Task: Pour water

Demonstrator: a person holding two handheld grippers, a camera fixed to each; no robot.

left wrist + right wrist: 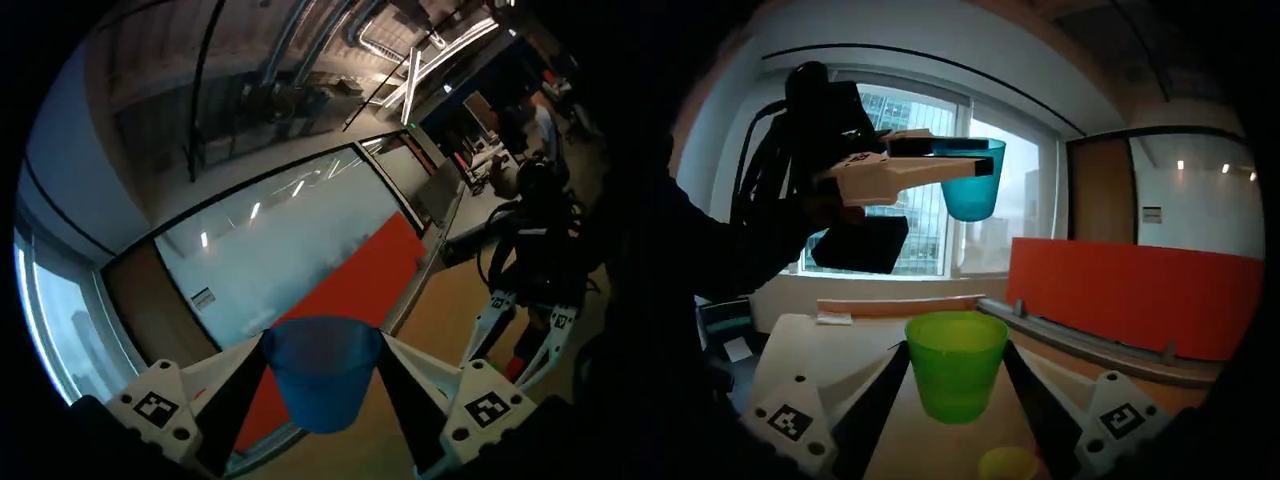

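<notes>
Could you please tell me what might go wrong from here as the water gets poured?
1. The translucent blue plastic cup in the left claw hangs far higher than the translucent green plastic cup in the right claw; a pour from there may splash or miss.
2. Only the fingertips pinch the blue cup, so it could slip when tilted.

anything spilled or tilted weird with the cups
Nothing stands out: the blue cup sits upright in the left gripper, held higher than the green cup, which is upright in the right gripper. No spill shows.
</notes>
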